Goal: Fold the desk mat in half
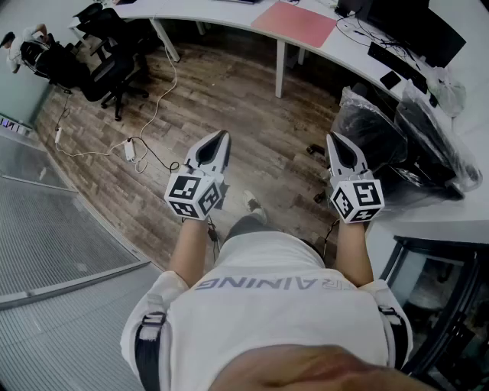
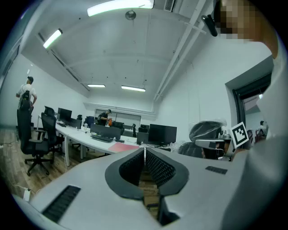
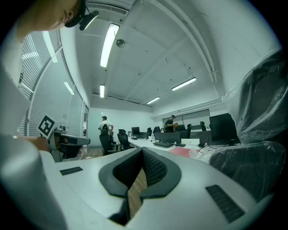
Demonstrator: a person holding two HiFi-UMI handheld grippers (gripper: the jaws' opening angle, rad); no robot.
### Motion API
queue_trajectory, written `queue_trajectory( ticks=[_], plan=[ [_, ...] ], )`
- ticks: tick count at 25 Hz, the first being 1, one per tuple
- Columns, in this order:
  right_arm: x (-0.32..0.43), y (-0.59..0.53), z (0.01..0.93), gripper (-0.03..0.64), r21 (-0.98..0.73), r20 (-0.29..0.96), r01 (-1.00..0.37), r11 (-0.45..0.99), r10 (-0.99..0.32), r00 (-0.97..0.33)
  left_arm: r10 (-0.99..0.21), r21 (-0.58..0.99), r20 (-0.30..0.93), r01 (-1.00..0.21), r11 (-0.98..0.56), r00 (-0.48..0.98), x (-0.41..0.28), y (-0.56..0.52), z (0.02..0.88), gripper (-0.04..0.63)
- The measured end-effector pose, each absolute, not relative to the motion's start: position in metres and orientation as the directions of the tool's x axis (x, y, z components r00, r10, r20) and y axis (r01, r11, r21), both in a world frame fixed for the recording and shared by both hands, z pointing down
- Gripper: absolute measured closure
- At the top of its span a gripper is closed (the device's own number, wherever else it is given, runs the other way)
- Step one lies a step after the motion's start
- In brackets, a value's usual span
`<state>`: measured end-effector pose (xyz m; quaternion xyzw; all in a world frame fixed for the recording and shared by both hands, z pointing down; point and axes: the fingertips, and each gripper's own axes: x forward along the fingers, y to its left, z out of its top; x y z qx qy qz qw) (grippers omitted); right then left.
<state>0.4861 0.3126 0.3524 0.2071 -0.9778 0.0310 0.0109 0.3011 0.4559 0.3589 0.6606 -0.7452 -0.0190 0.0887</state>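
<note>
The pink desk mat (image 1: 294,23) lies flat on the long white desk (image 1: 229,15) far ahead of me; it shows as a thin pink strip in the left gripper view (image 2: 122,147) and the right gripper view (image 3: 182,152). My left gripper (image 1: 224,137) and my right gripper (image 1: 334,140) are held side by side at waist height over the wooden floor, well short of the desk. Both are shut, jaw tips touching, with nothing between them (image 2: 144,150) (image 3: 142,151).
Two plastic-wrapped chairs (image 1: 405,141) stand close on the right beside a desk with monitors and a keyboard (image 1: 396,57). Black office chairs (image 1: 107,53) and a cable with a power strip (image 1: 130,149) lie on the left. People stand at the room's far end (image 3: 104,127).
</note>
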Motion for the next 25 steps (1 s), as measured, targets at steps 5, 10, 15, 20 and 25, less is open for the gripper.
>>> queue_trajectory(
  ticks=[5,10,15,20,25],
  plan=[
    [0.486,0.318,0.350,0.594,-0.045,0.025,-0.386,0.921,-0.386,-0.922,-0.988,0.142,0.105,-0.982,0.126,-0.111,0.306,0.456,0.357,0.557],
    [0.491,0.316,0.351,0.594,-0.048,0.024,-0.388,0.920,-0.387,-0.922,-0.989,0.136,0.102,-0.984,0.116,-0.103,0.313,0.455,0.354,0.557],
    [0.496,0.311,0.353,0.594,-0.049,0.026,-0.400,0.915,-0.399,-0.916,-0.989,0.140,0.114,-0.984,0.107,-0.092,0.315,0.452,0.358,0.557],
    [0.496,0.300,0.353,0.594,-0.055,-0.001,-0.425,0.903,-0.426,-0.905,-0.989,0.142,0.119,-0.984,0.104,-0.088,0.314,0.447,0.363,0.557],
    [0.482,0.289,0.354,0.594,-0.053,0.003,-0.425,0.904,-0.425,-0.905,-0.988,0.144,0.120,-0.983,0.116,-0.099,0.300,0.441,0.364,0.557]
  ],
)
